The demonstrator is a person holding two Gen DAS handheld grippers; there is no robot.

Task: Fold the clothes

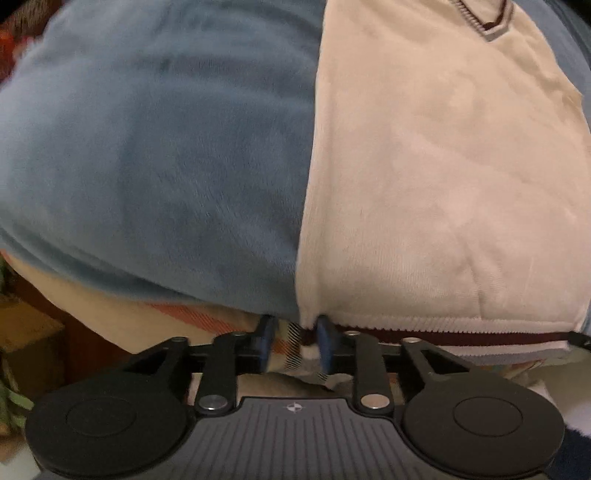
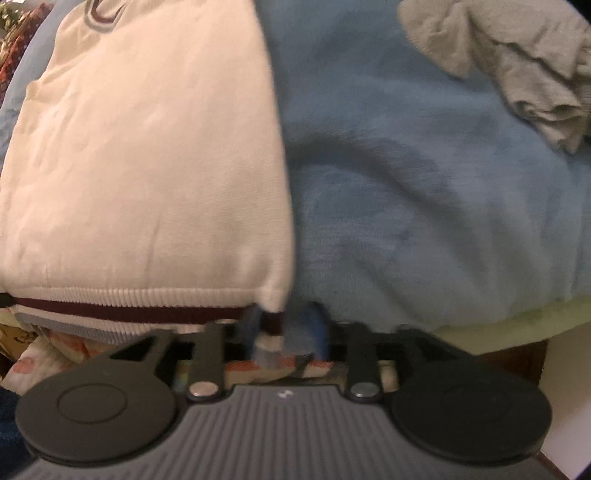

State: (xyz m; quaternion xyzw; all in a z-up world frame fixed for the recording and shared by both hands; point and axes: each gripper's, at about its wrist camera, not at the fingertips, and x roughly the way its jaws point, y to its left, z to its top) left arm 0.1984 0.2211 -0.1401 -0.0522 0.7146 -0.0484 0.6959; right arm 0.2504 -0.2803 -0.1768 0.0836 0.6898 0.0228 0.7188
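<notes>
A cream knit sweater (image 1: 443, 184) with a maroon-striped hem (image 1: 443, 336) lies flat on a blue fleece blanket (image 1: 166, 147), its V-neck collar (image 1: 480, 22) at the far end. My left gripper (image 1: 295, 330) points down at the sweater's near left hem corner. Its blue fingers (image 1: 266, 328) stand apart, not pressing the cloth. In the right wrist view, the same sweater (image 2: 147, 147) fills the left half. My right gripper (image 2: 284, 325) is open, and the near right hem corner (image 2: 273, 317) hangs loose between its blurred fingers.
A crumpled grey garment (image 2: 517, 66) lies on the blue blanket (image 2: 424, 203) at the far right. A yellow-green sheet edge (image 2: 498, 321) and plaid bedding (image 1: 207, 314) show below the blanket's near edge. A brown box (image 1: 26, 332) sits low at the left.
</notes>
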